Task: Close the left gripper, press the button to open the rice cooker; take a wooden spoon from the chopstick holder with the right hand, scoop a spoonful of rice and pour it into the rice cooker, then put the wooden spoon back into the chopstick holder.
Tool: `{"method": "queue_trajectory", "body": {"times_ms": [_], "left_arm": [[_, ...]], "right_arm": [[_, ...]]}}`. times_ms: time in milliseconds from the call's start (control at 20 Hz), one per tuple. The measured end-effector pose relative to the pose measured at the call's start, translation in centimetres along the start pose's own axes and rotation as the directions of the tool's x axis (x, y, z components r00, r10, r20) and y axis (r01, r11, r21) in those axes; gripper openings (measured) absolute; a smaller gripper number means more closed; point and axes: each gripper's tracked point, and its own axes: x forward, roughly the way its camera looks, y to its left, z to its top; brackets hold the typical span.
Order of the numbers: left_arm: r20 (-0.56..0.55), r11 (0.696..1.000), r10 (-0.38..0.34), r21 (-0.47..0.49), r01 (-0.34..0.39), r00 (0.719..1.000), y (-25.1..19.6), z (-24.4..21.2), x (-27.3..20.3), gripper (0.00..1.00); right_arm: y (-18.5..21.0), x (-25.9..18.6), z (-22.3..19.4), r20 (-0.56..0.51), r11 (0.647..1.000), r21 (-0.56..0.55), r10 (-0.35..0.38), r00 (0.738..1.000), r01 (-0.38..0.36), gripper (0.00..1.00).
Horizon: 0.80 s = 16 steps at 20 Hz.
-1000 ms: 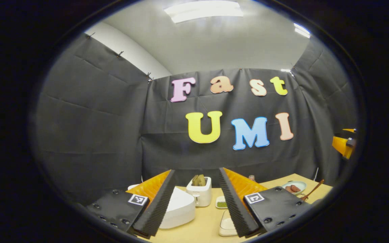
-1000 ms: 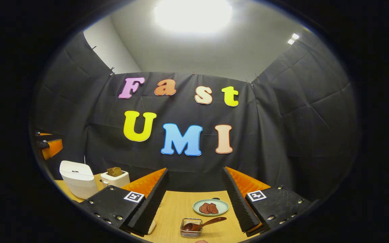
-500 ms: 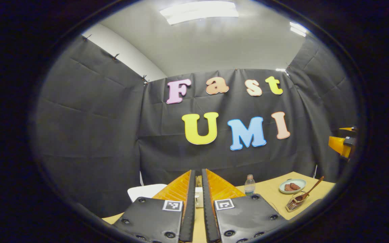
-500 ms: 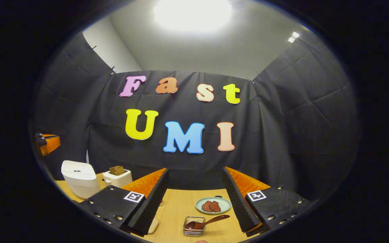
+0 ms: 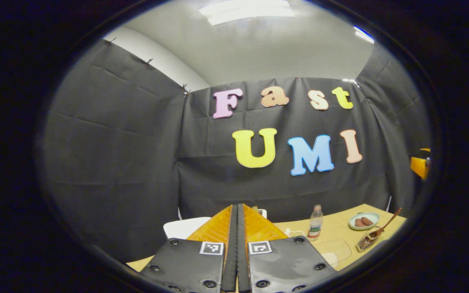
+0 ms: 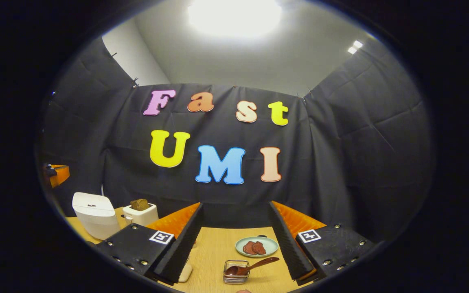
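Observation:
In the left gripper view my left gripper point(image 5: 237, 207) is shut with nothing between its fingers, held above the table. The white rice cooker point(image 5: 183, 228) peeks out just left of those fingers. In the right gripper view the rice cooker point(image 6: 93, 213) stands at the far left with its lid down. My right gripper point(image 6: 234, 211) is open above the table. A wooden spoon point(image 6: 250, 267) lies tilted in a wire chopstick holder point(image 6: 235, 272) below and between its fingers. The same spoon point(image 5: 387, 224) and holder point(image 5: 367, 241) sit at the right in the left gripper view.
A white toaster point(image 6: 139, 213) with bread stands beside the cooker. A green plate point(image 6: 257, 246) of reddish slices lies behind the holder. A water bottle point(image 5: 315, 223) and a clear container point(image 5: 334, 252) stand on the wooden table point(image 6: 218, 248). The other gripper point(image 6: 57, 174) hovers far left.
My left gripper's fingers have closed from wide open to fully shut, and its view has swung so the cooker now lies left of the fingers. My right gripper has barely moved.

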Motion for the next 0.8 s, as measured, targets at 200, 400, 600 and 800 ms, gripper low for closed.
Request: {"method": "queue_trajectory", "body": {"times_ms": [200,400,600,800], "left_arm": [[-0.047,1.0,0.004,-0.023,-0.005,0.999,2.5,-1.9,3.3,0.08],[-0.072,1.0,0.004,-0.008,-0.005,0.997,4.7,-3.9,6.9,0.08],[-0.127,1.0,-0.023,-0.006,0.022,0.992,5.7,-7.2,10.4,0.08],[-0.196,0.999,-0.033,-0.017,0.031,0.98,6.8,-11.2,13.0,0.08]], "right_arm": [[-0.4,-0.8,-0.3,-0.011,0.999,-0.02,-0.043,0.999,0.043,0.95],[-1.4,-1.9,-0.5,-0.022,0.994,-0.023,-0.103,0.994,0.103,0.95],[-2.3,-3.2,-1.4,-0.052,0.985,-0.048,-0.168,0.984,0.166,0.95],[-2.8,-4.8,-1.9,-0.078,0.974,-0.068,-0.219,0.973,0.214,0.95]]}}
